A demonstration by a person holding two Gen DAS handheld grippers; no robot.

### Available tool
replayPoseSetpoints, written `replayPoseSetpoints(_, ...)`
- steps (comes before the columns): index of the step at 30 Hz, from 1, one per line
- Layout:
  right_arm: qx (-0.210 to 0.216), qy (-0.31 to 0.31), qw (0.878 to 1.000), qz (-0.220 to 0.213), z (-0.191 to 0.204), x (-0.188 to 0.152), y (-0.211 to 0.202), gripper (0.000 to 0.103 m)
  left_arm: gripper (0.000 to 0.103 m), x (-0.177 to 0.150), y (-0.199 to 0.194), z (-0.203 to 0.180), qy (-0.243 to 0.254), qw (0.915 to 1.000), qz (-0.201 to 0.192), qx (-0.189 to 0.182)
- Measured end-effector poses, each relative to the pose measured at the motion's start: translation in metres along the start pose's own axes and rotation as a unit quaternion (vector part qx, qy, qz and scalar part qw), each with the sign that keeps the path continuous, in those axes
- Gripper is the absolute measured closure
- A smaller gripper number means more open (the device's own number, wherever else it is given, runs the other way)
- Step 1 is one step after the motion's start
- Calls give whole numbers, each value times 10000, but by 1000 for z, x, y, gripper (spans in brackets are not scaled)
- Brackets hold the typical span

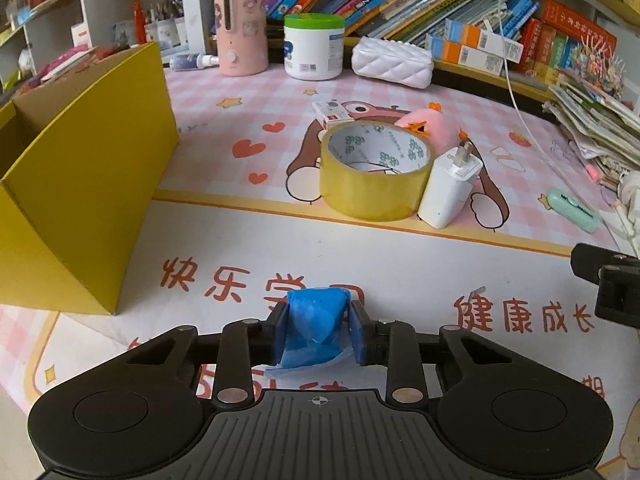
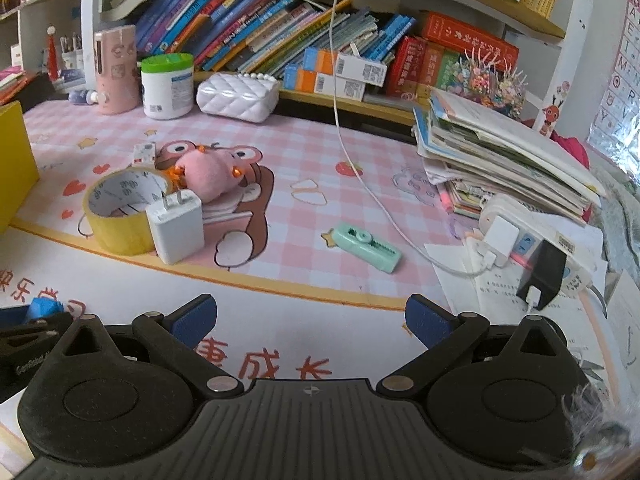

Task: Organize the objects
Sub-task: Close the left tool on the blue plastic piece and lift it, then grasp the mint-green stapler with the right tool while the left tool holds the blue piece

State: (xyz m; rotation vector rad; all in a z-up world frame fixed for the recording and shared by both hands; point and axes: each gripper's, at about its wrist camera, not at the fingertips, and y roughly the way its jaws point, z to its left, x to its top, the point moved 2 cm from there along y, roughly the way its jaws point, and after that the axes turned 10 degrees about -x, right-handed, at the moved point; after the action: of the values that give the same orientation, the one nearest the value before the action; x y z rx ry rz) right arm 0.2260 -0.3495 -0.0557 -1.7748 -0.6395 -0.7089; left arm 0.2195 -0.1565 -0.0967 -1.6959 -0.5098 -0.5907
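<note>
Now left gripper (image 1: 318, 330) jaws clamp blue packet (image 1: 314, 320); right gripper (image 2: 312, 320) jaws gape.

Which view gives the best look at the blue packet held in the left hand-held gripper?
The left wrist view: the blue packet sits centred and close, pinched between the left hand-held gripper pads. The right wrist view shows only a small blue sliver of it at the far left edge, mostly hidden behind the gripper body.

large red chinese characters on the desk mat (image 1: 400, 264) read "快乐学" and "健康成长". an alphabet chart (image 2: 624, 52) on the wall shows letters a, e, i, m, r, u, v. "genrobot" is partly legible on the left gripper (image 2: 24, 364).
</note>
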Motion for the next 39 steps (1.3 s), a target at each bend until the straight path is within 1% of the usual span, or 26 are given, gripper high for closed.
replayPoseSetpoints(4, 97, 59, 9998, -146, -2, 4, 3, 2, 74, 4, -13, 3, -45, 9997, -246, -9)
replayPoseSetpoints(10, 100, 198, 9996, -148, -10, 9, 19, 2, 75, 13, -32, 5, -71, 9980, -614, -147)
replayPoseSetpoints(13, 93, 251, 9995, -159, -14, 11, 30, 2, 75, 16, -40, 5, -35, 9971, -720, -235)
replayPoseSetpoints(18, -36, 281, 9994, -218, -20, 17, 54, 2, 75, 19, -48, 5, 45, 9962, -831, -263)
replayPoseSetpoints(26, -198, 623, 9978, -105, -34, 27, 98, 2, 75, 22, -52, 11, 56, 9964, -842, -117)
replayPoseSetpoints(29, -373, 799, 9961, 70, -38, 29, 114, 4, 75, 22, -53, 12, 60, 9963, -854, -90)
replayPoseSetpoints(32, -445, 1090, 9926, 284, -44, 29, 128, 5, 75, 22, -52, 12, 72, 9963, -856, -87)
replayPoseSetpoints(34, -435, 1381, 9885, 446, -48, 28, 134, 8, 75, 23, -51, 11, 109, 9964, -830, -96)
replayPoseSetpoints(36, -424, 1566, 9853, 537, -50, 27, 138, 15, 75, 23, -50, 10, 127, 9965, -819, -109)
replayPoseSetpoints(37, -424, 1577, 9849, 573, -50, 26, 141, 17, 75, 23, -50, 10, 139, 9965, -819, -116)
replayPoseSetpoints(39, -508, 1457, 9866, 526, -48, 26, 142, 24, 75, 24, -50, 9, 154, 9964, -824, -119)
